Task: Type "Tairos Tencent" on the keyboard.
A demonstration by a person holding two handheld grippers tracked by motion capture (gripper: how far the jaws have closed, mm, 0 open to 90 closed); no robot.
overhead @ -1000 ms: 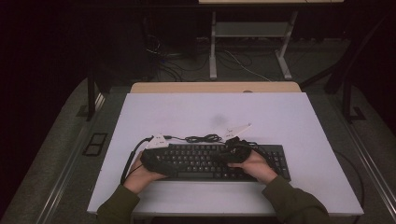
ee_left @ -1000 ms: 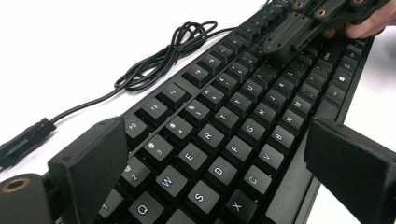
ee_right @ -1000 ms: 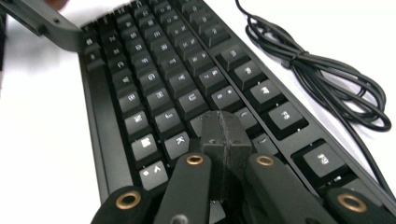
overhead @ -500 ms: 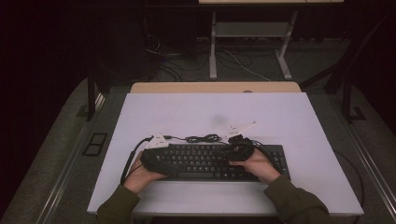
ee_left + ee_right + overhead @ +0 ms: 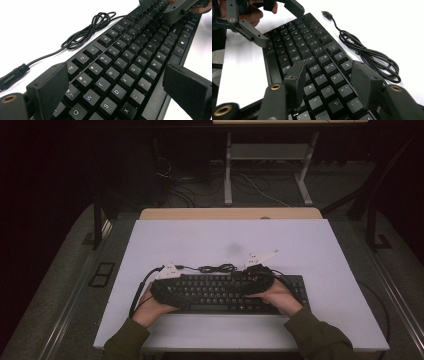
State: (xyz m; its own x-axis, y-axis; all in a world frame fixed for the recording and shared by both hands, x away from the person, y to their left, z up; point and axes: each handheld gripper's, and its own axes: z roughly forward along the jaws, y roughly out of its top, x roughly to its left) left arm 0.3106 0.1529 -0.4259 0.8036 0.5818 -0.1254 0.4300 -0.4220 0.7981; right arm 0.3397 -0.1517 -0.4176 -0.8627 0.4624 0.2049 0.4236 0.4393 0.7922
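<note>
black keyboard [image 5: 225,292] flat on white bench [image 5: 300,245], near front edge; left claw [image 5: 117,87] wide, straddling its left end; right claw [image 5: 328,77] just been opening, over right-hand keys, nothing gripped; coiled cable [image 5: 217,268] behind.

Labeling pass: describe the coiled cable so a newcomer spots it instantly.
On the white table, find the black keyboard near the front edge. Just behind its far edge lies the cable: thin, black, bundled in loose loops, ending in a free USB plug.
</note>
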